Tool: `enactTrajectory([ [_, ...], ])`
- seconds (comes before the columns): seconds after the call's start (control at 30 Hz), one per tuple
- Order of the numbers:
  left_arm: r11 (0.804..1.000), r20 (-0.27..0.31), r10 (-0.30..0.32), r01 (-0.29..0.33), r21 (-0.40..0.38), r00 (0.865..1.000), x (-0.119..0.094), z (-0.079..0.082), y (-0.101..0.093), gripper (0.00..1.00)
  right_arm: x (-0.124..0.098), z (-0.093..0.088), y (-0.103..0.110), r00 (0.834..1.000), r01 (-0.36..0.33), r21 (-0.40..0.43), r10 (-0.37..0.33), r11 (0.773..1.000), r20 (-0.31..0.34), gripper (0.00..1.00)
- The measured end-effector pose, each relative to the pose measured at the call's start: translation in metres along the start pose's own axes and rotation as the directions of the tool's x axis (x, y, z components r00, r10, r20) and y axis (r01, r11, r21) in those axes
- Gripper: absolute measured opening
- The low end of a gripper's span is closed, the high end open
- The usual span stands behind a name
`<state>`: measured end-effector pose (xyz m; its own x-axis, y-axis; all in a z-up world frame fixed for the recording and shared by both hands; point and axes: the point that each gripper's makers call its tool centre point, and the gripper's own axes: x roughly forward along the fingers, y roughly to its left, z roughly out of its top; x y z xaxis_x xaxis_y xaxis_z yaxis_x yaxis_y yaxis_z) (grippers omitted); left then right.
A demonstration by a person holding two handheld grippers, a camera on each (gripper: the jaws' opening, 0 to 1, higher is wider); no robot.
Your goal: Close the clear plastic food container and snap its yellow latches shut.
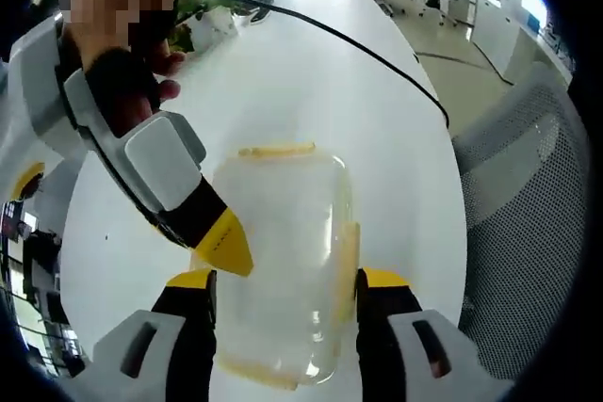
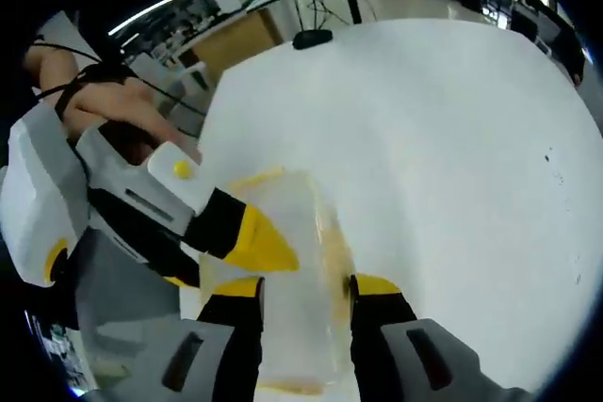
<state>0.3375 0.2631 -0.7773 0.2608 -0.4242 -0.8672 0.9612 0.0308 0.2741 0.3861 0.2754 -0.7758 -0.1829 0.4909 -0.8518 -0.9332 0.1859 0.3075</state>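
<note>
The clear container (image 1: 283, 261) lies on the white worktop (image 1: 377, 129), lid on, between the spread jaws of the left tongs (image 1: 287, 280). Yellow latches (image 1: 278, 150) show along its far edge and right side. The right tongs (image 2: 301, 284) likewise stand wide around the container (image 2: 292, 261). Each view shows the other tongs coming in from its left, yellow tip resting at the container's left edge. A black cable (image 1: 377, 54) crosses the worktop beyond.
</note>
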Motion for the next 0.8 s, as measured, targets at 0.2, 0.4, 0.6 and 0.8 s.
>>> enactTrajectory([
  [0.2,1.000,-0.002,-0.008,0.008,0.012,1.000,0.0006,0.0001,-0.0001,0.59,0.0008,-0.0008,-0.0001,1.000,0.002,-0.008,-0.002,1.000,-0.018,0.35],
  [0.4,1.000,-0.007,-0.005,0.005,0.008,1.000,0.0009,-0.0004,0.0002,0.58,0.0011,-0.0010,0.0007,1.000,-0.002,-0.006,0.002,1.000,-0.017,0.35],
  [0.6,1.000,-0.013,-0.007,0.007,0.006,1.000,0.0008,0.0000,0.0004,0.58,0.0018,-0.0015,0.0003,1.000,-0.010,-0.003,0.009,1.000,-0.028,0.33],
  [0.8,1.000,-0.021,0.001,-0.001,0.004,1.000,0.0014,-0.0006,0.0008,0.57,0.0028,-0.0009,0.0009,0.998,-0.022,0.012,0.023,1.000,-0.063,0.32],
])
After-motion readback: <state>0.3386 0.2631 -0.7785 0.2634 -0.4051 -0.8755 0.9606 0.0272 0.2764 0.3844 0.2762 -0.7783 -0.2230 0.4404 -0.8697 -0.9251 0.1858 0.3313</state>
